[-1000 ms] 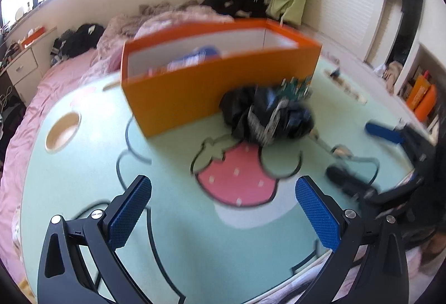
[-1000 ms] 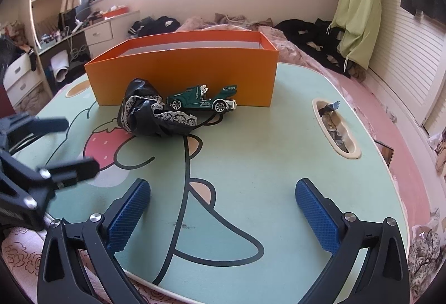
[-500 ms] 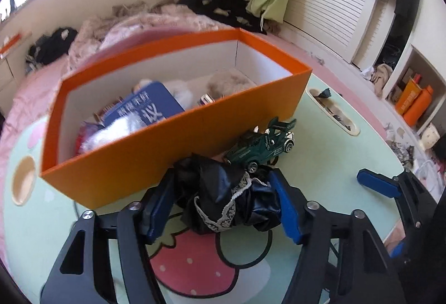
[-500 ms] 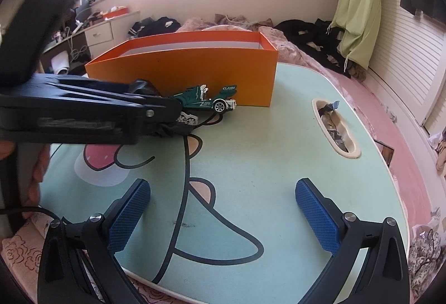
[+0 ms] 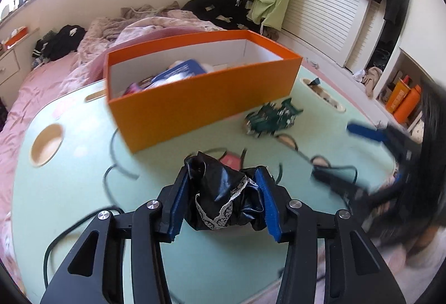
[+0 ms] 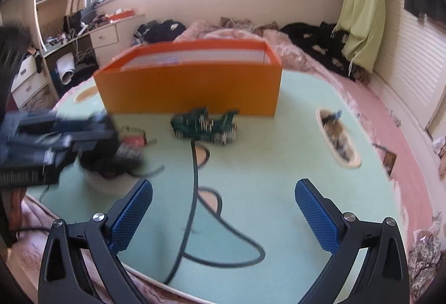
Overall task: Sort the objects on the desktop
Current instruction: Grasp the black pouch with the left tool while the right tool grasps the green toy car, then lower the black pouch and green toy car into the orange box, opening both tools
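The left hand-held gripper [image 5: 223, 202] is closing its jaws on the black lace-trimmed cloth [image 5: 221, 199], pads already pressing it, near the orange box [image 5: 200, 103]. The right hand-held gripper [image 6: 224, 216] hangs open and empty. Several items already lie boxed; the green toy car [image 6: 205, 127] waits on the table [image 6: 278, 164].

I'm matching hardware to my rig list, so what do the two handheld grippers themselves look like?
Both look alike. The left gripper and right gripper each have black skeletal linkage arms with triangular cut-outs, joined by round silver pivot bolts. Each finger ends in a flat rectangular blue pad with a fine cross-hatched grip texture. No markings or sleeves are visible in either wrist view.
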Demonstrator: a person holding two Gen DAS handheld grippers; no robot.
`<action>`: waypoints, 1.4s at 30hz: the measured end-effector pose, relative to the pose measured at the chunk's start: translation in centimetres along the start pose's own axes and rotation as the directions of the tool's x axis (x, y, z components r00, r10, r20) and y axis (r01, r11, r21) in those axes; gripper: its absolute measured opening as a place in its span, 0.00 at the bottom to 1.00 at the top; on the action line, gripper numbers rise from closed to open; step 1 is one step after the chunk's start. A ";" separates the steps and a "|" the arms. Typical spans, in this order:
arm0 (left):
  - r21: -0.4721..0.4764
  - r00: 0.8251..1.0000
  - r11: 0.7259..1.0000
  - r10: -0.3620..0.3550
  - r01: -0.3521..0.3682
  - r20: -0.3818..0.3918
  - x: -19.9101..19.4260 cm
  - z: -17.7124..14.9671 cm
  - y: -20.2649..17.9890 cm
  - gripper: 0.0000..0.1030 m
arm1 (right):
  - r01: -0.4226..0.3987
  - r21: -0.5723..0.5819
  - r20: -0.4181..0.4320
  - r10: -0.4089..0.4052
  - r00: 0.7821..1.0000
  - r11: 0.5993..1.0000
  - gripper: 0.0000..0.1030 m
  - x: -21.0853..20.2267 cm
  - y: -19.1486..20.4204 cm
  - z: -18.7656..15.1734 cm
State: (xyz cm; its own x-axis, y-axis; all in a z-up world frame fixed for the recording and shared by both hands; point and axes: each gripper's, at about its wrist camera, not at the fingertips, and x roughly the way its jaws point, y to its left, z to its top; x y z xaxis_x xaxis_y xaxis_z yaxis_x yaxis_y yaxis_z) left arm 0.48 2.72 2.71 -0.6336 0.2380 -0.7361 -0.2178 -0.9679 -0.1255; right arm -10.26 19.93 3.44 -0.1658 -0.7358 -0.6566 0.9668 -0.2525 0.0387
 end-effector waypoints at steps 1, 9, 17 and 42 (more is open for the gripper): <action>-0.005 1.000 1.000 0.005 -0.005 0.002 -0.3 -0.4 0.2 0.47 | -0.024 0.016 -0.003 0.024 1.000 1.000 1.00 0.0 0.0 0.8; 0.027 0.998 0.998 0.054 -0.055 0.030 -0.1 -1.1 -0.7 0.47 | -0.026 0.096 -0.143 0.040 0.989 0.995 1.00 4.2 -0.4 5.1; 0.010 0.999 0.999 0.037 -0.037 0.035 -0.2 -1.2 -0.3 0.47 | 0.019 0.054 -0.242 -0.005 0.970 0.998 0.88 8.1 1.5 5.9; -0.088 0.986 0.994 0.077 -0.064 0.150 0.0 10.9 2.9 0.46 | -0.151 0.106 -0.054 0.158 0.986 0.983 0.71 5.6 -1.8 14.8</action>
State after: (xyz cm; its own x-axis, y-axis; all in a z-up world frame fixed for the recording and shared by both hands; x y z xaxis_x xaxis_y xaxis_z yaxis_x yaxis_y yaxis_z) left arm -8.26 0.85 9.60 -0.7524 0.1720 -0.6358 -0.1105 -0.9846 -0.1357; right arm -15.79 6.94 10.80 -0.0005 -0.7316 -0.6818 0.9546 -0.2034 0.2176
